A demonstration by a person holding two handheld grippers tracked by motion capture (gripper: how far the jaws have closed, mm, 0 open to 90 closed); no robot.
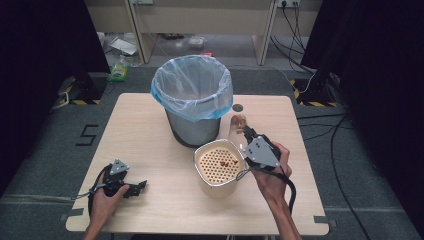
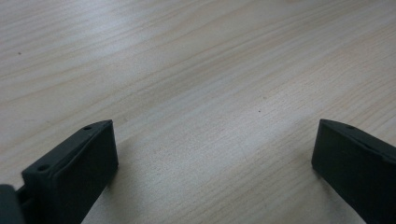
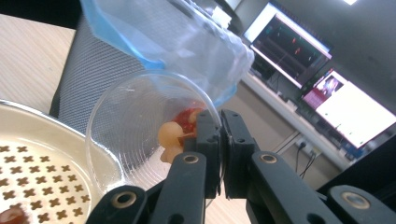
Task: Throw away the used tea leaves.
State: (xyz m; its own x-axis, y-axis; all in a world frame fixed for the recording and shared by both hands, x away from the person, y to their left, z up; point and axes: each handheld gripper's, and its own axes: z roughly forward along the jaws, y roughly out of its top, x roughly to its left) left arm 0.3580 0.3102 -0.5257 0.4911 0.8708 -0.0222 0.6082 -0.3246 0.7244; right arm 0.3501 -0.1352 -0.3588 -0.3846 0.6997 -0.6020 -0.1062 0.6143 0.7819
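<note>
Right tool clamped on rim of clear cup, cup tipped on its side, mouth toward strainer bowl just left of and below tool. Fruit pieces lodged inside cup beside jaws. Left tool wide apart, holding nothing, resting low over table, well off.

Your table is pale wood grain. Bin: grey mesh, with a translucent blue-edged liner. Strainer: cream, cross-shaped perforations, red bits inside. Clear cup shows red and pale yellow pieces. Both your grippers' jaws are black.
</note>
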